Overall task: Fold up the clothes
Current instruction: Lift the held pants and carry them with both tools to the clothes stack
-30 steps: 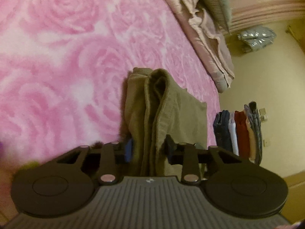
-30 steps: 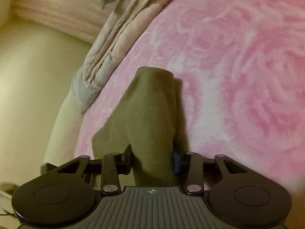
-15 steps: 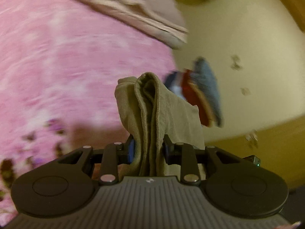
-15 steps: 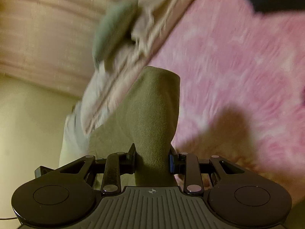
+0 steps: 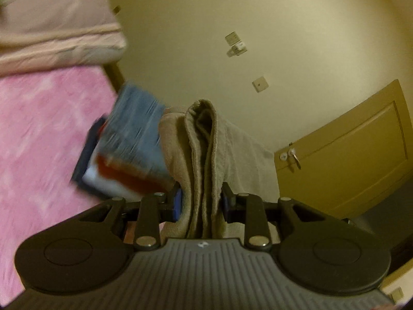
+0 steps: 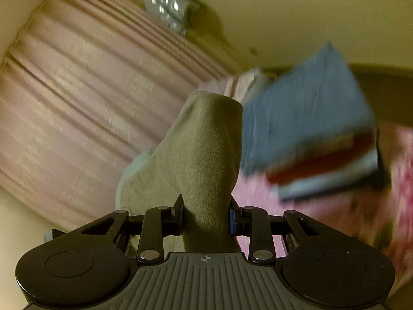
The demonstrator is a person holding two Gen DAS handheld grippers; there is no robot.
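The folded olive-tan garment (image 5: 204, 149) sits at the centre of both views, held off the bed. In the left wrist view the left gripper (image 5: 200, 201) is closed on its layered edges, several soft folds bunched upright between the two fingers. In the right wrist view the right gripper (image 6: 206, 215) is clamped on the smooth, rounded fold of the same garment (image 6: 206, 155), which rises as a blunt column above the fingers.

Just beside the garment lies a stack of folded clothes (image 5: 129, 149), blurred: a blue piece on top, red and white layers under it, a dark one at the bottom. It rests on the pink fuzzy bedspread (image 5: 44, 142) at the left of the left view; in the right view the stack (image 6: 309, 126) fills the right half.

A pale pink quilt (image 5: 56, 31) is at upper left. A cream wall (image 5: 284, 25) with small switch plates (image 5: 260, 84) and a mustard door (image 5: 356, 149) fill the right. In the right view, ribbed pink curtain fabric (image 6: 77, 98) covers the left, with a silvery crinkled bag (image 6: 167, 2) near the top.
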